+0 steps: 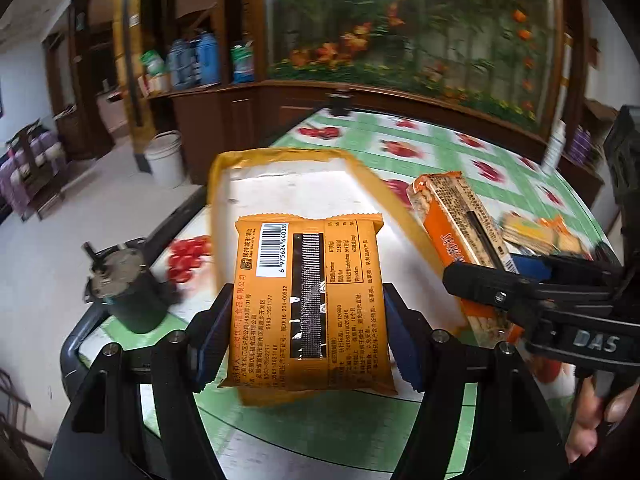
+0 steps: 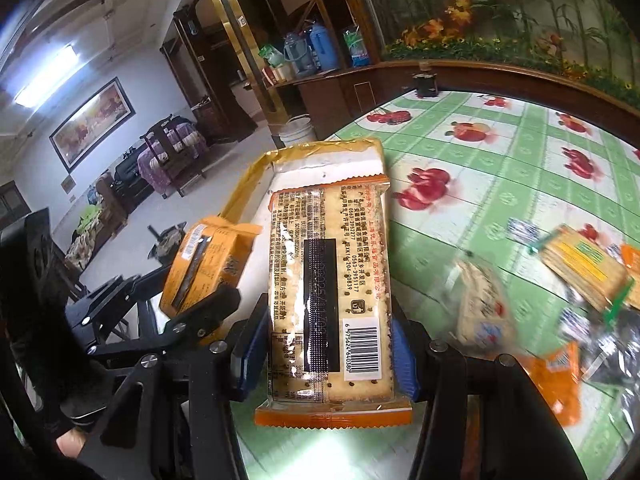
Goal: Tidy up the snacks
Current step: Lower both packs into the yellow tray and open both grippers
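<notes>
My left gripper (image 1: 304,336) is shut on an orange cracker packet (image 1: 306,300), held back side up over the near end of a white box with yellow taped rim (image 1: 280,160). My right gripper (image 2: 326,352) is shut on a clear-and-orange cracker packet (image 2: 330,300), held over the same box (image 2: 320,152). In the left wrist view the right gripper (image 1: 500,284) holds its packet (image 1: 452,216) to the right. In the right wrist view the left gripper (image 2: 200,312) and its packet (image 2: 208,264) are to the left.
The table has a green checked cloth with red fruit prints (image 2: 500,152). Several loose snack packets (image 2: 580,268) lie at the right. A dark pot (image 1: 132,292) sits at the table's left edge. A white bucket (image 1: 164,156) stands on the floor beyond.
</notes>
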{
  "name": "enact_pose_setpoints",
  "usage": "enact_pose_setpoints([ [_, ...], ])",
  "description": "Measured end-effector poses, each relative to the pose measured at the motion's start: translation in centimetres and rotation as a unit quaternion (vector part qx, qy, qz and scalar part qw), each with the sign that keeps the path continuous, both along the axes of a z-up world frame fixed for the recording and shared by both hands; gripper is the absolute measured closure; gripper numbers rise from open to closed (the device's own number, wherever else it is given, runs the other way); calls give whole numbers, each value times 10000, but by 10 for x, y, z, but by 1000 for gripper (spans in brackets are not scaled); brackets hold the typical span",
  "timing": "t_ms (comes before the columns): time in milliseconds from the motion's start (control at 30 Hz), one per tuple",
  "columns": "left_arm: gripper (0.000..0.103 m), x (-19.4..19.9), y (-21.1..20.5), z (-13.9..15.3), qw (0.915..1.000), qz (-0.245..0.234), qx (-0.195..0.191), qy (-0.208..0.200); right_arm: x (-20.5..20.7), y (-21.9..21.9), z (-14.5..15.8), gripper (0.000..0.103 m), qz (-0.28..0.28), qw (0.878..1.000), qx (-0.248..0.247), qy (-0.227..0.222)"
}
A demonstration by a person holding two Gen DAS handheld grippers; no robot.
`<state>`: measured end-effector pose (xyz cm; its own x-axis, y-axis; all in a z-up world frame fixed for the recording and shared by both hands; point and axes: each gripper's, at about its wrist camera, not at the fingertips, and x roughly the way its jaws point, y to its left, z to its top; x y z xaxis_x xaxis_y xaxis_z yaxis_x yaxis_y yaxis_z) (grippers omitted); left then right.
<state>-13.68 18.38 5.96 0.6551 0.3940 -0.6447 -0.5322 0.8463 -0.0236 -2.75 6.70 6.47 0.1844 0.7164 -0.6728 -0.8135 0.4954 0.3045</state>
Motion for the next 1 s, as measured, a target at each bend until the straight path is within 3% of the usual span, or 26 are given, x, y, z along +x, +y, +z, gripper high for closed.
enact_pose_setpoints([
  [333,34,-11,19,-1,9995,301,-43,-41,-1,60,-24,49,133,9994,-316,25],
  [667,34,-13,25,-2,9995,292,-145,-9,-15,41,-41,49,403,9973,-542,285],
  [1000,34,26,56,8,9978,55,-574,330,4,48,-6,49,258,9985,-367,320],
])
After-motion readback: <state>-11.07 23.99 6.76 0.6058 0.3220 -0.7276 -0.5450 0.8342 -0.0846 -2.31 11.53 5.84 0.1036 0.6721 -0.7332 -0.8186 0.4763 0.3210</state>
